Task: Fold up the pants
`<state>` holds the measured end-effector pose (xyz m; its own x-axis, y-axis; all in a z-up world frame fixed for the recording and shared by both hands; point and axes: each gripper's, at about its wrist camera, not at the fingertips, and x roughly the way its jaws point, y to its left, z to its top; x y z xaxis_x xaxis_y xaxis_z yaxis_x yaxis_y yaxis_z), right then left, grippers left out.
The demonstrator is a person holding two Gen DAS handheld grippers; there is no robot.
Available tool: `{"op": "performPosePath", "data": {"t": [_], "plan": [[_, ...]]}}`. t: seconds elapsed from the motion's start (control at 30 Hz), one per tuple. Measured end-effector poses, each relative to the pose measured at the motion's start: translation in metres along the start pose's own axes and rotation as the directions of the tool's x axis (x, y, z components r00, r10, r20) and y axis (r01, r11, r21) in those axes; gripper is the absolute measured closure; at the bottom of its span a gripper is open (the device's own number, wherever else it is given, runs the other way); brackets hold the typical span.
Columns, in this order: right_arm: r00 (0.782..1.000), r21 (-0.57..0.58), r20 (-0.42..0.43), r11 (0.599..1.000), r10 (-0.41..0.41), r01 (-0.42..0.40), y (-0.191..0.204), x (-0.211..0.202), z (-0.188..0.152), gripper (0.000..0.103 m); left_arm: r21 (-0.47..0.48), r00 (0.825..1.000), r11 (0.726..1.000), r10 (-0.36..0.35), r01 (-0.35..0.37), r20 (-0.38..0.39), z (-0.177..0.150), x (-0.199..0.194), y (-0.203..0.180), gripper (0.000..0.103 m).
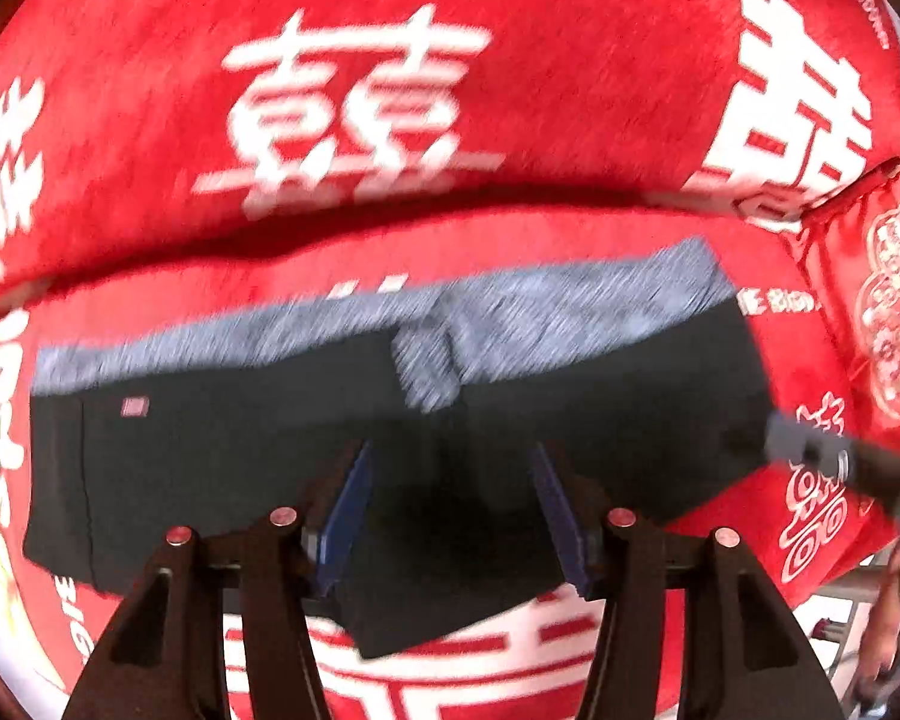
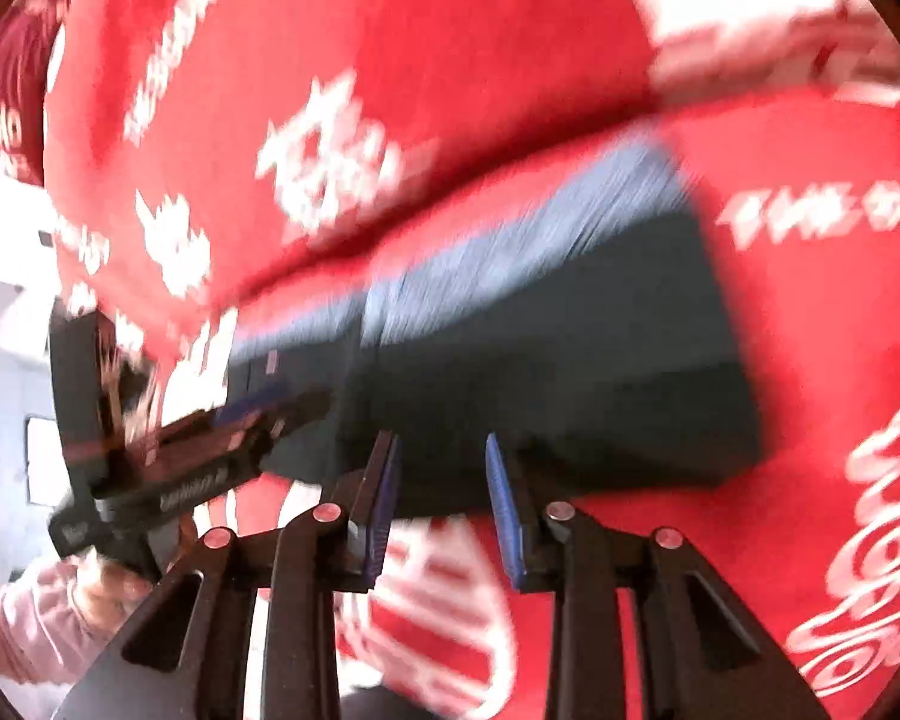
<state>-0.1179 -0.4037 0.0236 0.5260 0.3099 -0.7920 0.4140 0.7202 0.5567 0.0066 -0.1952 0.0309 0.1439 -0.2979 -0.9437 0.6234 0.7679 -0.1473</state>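
Black pants (image 1: pixel 258 450) with a grey waistband (image 1: pixel 510 306) lie folded flat on a red blanket with white characters; they also show in the right wrist view (image 2: pixel 570 360). My left gripper (image 1: pixel 450 456) is open, its blue pads over the near edge of the pants, holding nothing. My right gripper (image 2: pixel 444 450) is open over the near edge of the pants, holding nothing. The right gripper's tip shows at the right of the left wrist view (image 1: pixel 840 462). The left gripper shows at the left of the right wrist view (image 2: pixel 210 450). Both views are blurred.
The red blanket (image 1: pixel 510 240) covers the surface, with a raised red fold (image 1: pixel 360 90) behind the pants. A red embroidered cushion (image 1: pixel 888 312) sits at the right. A hand in a pink sleeve (image 2: pixel 60 606) holds the left gripper.
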Motion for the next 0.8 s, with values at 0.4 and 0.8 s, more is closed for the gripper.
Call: {"op": "performPosePath", "data": {"t": [0.4,0.8], "plan": [[0.964,-0.134,-0.122,0.966,-0.237,0.221,-0.037,0.067,0.05,0.084,-0.009,0.994,0.999,0.044,-0.046,-0.097,0.008,0.075,-0.039,0.046],[0.96,-0.239,-0.195,0.959,-0.202,0.153,-0.003,0.074,0.016,0.076,-0.11,0.967,0.971,0.19,-0.21,-0.168,-0.02,0.048,-0.017,0.022]]}}
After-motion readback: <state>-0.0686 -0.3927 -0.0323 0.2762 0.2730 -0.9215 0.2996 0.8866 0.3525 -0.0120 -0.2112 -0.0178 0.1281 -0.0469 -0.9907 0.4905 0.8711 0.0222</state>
